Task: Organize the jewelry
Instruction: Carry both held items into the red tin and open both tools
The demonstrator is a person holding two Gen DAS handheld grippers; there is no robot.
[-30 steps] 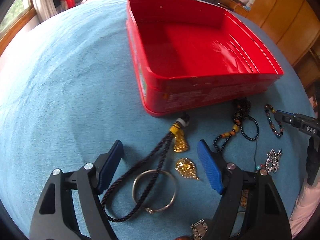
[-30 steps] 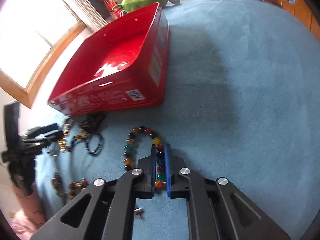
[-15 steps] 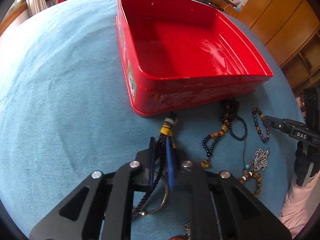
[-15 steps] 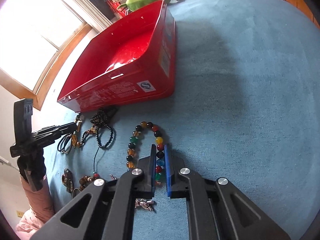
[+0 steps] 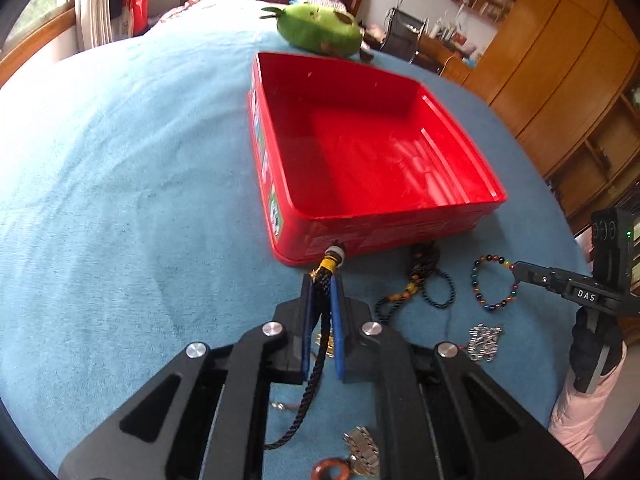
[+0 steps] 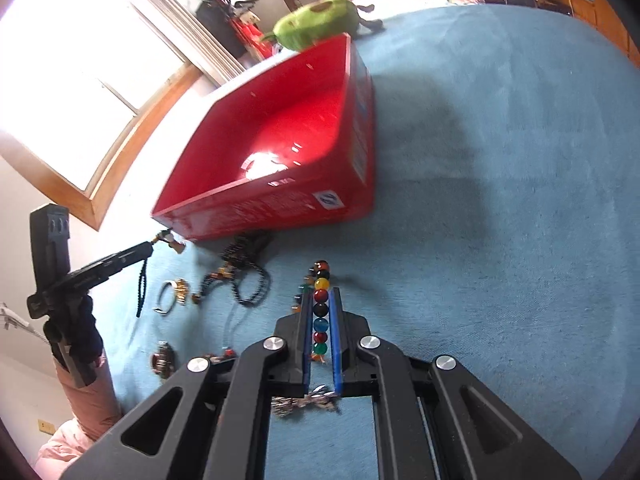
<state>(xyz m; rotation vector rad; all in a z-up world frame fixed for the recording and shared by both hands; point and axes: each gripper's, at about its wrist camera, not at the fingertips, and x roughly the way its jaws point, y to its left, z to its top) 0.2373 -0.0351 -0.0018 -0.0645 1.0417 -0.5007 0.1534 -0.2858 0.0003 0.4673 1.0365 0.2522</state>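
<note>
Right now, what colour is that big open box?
Red: the box is glossy red inside and out, best seen in the left wrist view.

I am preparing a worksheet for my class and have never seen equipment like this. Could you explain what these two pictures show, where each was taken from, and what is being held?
No robot here: a person holds a two-finger gripper in each hand, each with a wide-angle camera looking along its fingers.

The left camera's picture shows the left gripper shut on a dark braided cord necklace, whose tail hangs below. The right gripper appears at that picture's right edge.

The right camera's picture shows the right gripper shut on a bracelet of coloured beads.

Both work over a blue blanket. On it sit an open red tin, nothing in it, a green plush toy behind it, and loose jewellery in front: a black bead necklace, a silver chain and a metal ring.
</note>
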